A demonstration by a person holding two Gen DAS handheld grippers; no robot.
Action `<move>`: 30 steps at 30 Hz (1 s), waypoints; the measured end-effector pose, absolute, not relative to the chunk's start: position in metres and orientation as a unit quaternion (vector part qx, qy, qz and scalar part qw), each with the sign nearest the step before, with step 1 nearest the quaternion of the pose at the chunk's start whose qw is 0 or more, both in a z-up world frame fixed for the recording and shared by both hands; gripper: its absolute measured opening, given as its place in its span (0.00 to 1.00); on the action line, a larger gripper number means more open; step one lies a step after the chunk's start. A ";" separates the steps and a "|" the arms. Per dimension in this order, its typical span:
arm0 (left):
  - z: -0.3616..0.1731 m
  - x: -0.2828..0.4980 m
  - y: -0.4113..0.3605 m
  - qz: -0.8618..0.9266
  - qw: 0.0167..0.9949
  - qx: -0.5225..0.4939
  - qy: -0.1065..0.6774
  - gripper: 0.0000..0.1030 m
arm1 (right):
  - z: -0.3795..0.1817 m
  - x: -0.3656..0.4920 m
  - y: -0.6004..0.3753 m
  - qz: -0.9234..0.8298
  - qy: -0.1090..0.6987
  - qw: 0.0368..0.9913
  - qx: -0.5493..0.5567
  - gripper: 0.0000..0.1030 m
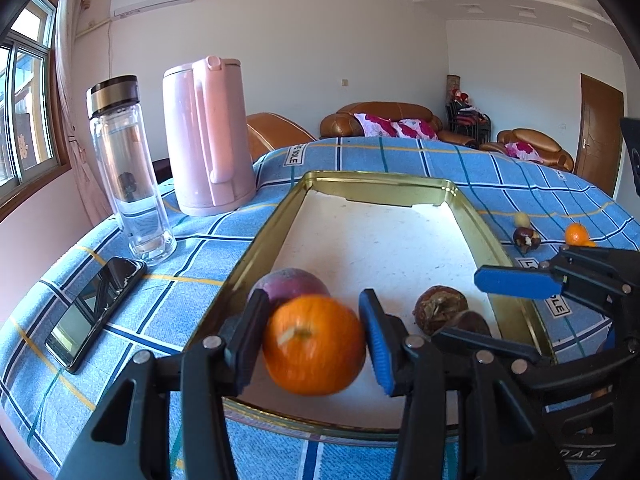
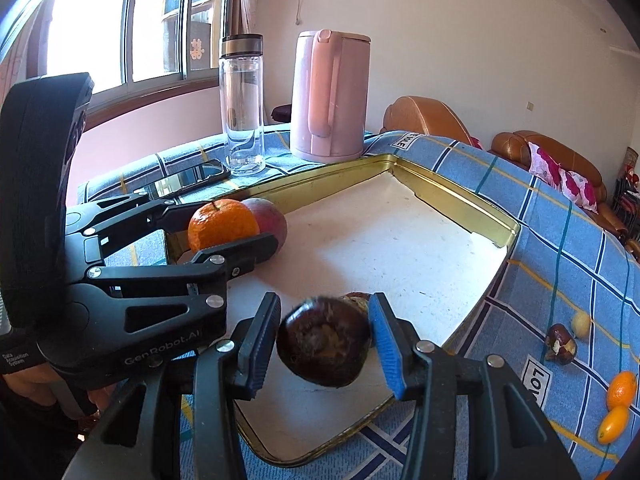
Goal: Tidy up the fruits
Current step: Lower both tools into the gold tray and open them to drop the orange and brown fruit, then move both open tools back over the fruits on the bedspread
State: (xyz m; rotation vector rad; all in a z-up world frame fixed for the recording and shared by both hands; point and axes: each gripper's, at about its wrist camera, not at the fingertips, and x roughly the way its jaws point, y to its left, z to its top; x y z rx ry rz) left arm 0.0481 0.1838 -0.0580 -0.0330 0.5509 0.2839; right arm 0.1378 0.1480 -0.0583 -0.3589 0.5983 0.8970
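Left wrist view: the left gripper (image 1: 314,338) has its jaws set around an orange (image 1: 314,346), which is blurred; a narrow gap shows on the right pad, so whether the fruit is pinched or loose cannot be told. The orange sits over the near left corner of the gold-rimmed tray (image 1: 262,236), touching a reddish-purple fruit (image 1: 294,284) behind it. A brown, rough-skinned fruit (image 1: 440,308) lies on the tray's white floor to the right. The right gripper (image 1: 516,280) enters from the right. On the blue checked tablecloth (image 1: 192,248), left of the tray, stand a glass bottle (image 1: 128,168) and a pink kettle (image 1: 208,136), with a phone (image 1: 96,312) lying nearer.

Right wrist view: the right gripper (image 2: 324,342) brackets a dark brown fruit (image 2: 324,346) above the tray's near edge (image 2: 496,264); the pads appear slightly clear of it, so the grip is uncertain. To the right, on the cloth, lie a brown chestnut-like fruit (image 2: 560,346), a pale small fruit (image 2: 580,324) and two small oranges (image 2: 620,390).
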 end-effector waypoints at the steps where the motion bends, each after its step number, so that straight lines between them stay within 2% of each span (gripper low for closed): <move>1: -0.057 0.046 0.185 0.140 0.953 -0.019 0.268 0.51 | -0.058 0.138 0.147 0.417 0.282 0.847 -0.168 0.59; 2: -0.056 0.045 0.186 0.142 0.954 -0.022 0.264 0.55 | -0.057 0.139 0.145 0.411 0.281 0.852 -0.164 0.61; 4: -0.050 0.040 0.185 0.146 0.957 -0.026 0.251 0.70 | -0.054 0.138 0.139 0.404 0.274 0.859 -0.153 0.66; 8: -0.033 0.033 0.171 0.135 0.966 -0.022 0.218 0.75 | -0.044 0.131 0.115 0.380 0.238 0.882 -0.144 0.66; 12: -0.025 0.035 0.149 0.117 0.972 -0.016 0.204 0.85 | -0.035 0.133 0.080 0.362 0.231 0.896 -0.115 0.67; 30: -0.016 0.076 0.061 0.029 0.977 0.012 0.212 0.94 | -0.034 0.148 -0.062 0.222 0.246 0.942 -0.052 0.67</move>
